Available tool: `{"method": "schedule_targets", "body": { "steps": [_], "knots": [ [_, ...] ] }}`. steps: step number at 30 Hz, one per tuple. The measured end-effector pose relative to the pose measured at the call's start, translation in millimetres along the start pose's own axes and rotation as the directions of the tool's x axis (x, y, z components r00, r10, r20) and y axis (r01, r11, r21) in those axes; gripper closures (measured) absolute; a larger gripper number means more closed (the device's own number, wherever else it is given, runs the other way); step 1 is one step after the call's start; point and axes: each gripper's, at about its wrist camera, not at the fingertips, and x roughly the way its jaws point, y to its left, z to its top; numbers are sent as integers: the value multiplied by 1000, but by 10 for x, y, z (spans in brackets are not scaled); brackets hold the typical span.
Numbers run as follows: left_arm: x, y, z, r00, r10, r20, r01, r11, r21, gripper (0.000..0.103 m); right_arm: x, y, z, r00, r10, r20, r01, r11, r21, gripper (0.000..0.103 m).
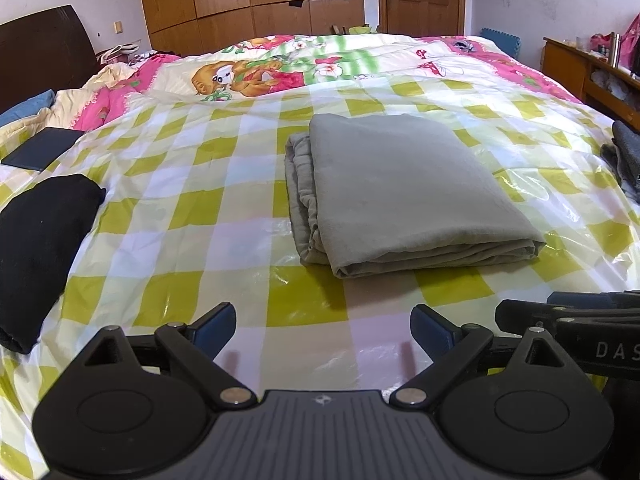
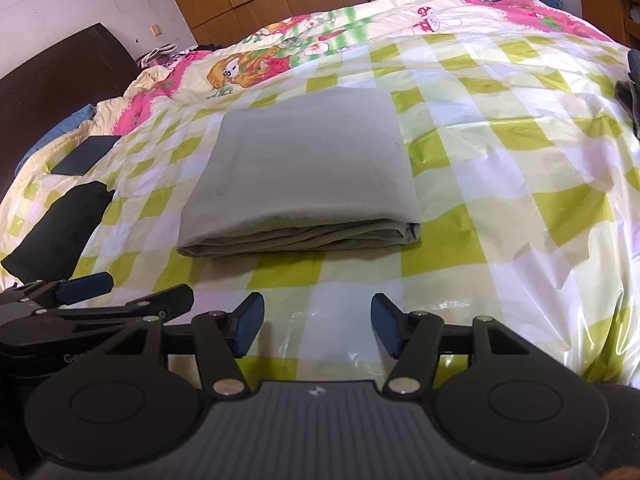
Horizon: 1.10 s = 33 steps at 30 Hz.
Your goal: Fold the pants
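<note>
Grey-green pants [image 1: 396, 192] lie folded into a flat rectangular stack on the checked plastic sheet [image 1: 180, 208] that covers the bed; the right wrist view shows the same stack [image 2: 304, 168] straight ahead. My left gripper [image 1: 323, 330] hovers near the bed's front edge, short of the pants, open wide with nothing between its blue pads. My right gripper [image 2: 318, 326] is beside it, also short of the stack, open and empty. Each gripper shows at the edge of the other's view.
A folded black garment [image 1: 40, 248] lies at the left of the sheet, with a dark flat book-like thing [image 1: 42, 148] behind it. Dark grey clothing [image 1: 626, 152] sits at the right edge. Cartoon-print quilt [image 1: 280, 64], headboard, wardrobe and a wooden shelf unit ring the bed.
</note>
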Motion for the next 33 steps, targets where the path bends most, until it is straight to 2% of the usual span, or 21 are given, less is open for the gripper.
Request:
{"method": "schedule_targets", "body": {
  "steps": [33],
  "knots": [
    [-66, 0, 2, 1000, 21, 16, -21, 1000, 5, 0, 11, 15, -10, 1000, -7, -4, 7, 1000, -11, 41]
  ]
}}
